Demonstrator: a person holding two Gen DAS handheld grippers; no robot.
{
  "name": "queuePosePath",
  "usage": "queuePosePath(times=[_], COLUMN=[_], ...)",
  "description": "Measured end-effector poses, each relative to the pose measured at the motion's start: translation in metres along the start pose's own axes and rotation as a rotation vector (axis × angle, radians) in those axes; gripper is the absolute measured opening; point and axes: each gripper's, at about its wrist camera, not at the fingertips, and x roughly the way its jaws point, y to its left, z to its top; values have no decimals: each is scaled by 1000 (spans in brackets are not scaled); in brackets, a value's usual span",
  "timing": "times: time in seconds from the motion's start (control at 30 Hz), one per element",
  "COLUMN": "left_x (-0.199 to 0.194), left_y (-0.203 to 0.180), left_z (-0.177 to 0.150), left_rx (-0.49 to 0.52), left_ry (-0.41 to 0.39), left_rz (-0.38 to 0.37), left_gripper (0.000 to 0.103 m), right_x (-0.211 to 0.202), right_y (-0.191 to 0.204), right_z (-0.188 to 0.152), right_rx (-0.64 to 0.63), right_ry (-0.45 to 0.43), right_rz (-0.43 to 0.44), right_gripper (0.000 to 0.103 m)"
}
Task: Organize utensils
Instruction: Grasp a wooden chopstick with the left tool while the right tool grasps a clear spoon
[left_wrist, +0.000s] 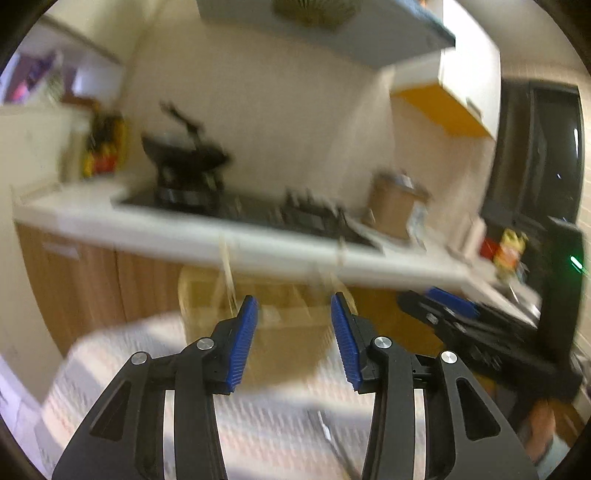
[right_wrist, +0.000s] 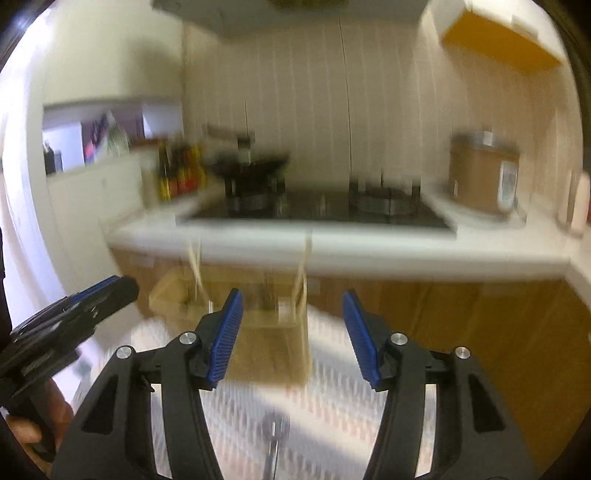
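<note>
Both views are blurred by motion. My left gripper (left_wrist: 293, 306) is open and empty above a table with a patterned cloth (left_wrist: 110, 369). My right gripper (right_wrist: 291, 302) is open and empty over the same cloth (right_wrist: 332, 387). A light wooden utensil tray (left_wrist: 288, 332) with dividers stands on the cloth just ahead of both grippers; it also shows in the right wrist view (right_wrist: 258, 332). A metal utensil (right_wrist: 274, 439) lies on the cloth below my right gripper, and a thin utensil (left_wrist: 327, 432) shows in the left wrist view. The right gripper appears at the right of the left wrist view (left_wrist: 450, 306).
A white counter (right_wrist: 332, 247) with a black gas hob (right_wrist: 314, 210) runs behind the table. A black wok (right_wrist: 251, 166) sits on the left burner. Sauce bottles (right_wrist: 181, 173) stand at left, a brown rice cooker (right_wrist: 484, 177) at right. Wooden cabinets (right_wrist: 480, 332) are below.
</note>
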Motion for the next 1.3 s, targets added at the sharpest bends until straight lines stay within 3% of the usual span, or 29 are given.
queuePosePath(times=[0.1,0.3,0.53,0.7,1.1,1.3], left_x=[-7,3,27,39,48,51], left_y=[-5,-9,-16,-34,-70,-79], left_z=[-26,-73,-126,-153,-174,-181], left_rx=[35,32,-15,-17,176,249], left_ry=[97,344,594,718,709,678], left_rz=[20,-5,-88,-133,-20,25], left_gripper=[40,41,41,41,41,14], right_x=[17,47,65,70,83,93], right_y=[-10,-15,-29,-37,-29,-27], right_z=[-21,-60,-85,-90,-88,-91], right_rx=[51,97,175,181,141,152], right_ry=[187,403,549,577,610,626], right_rz=[52,84,67,77,90,98], right_gripper=[51,46,37,37,37,37])
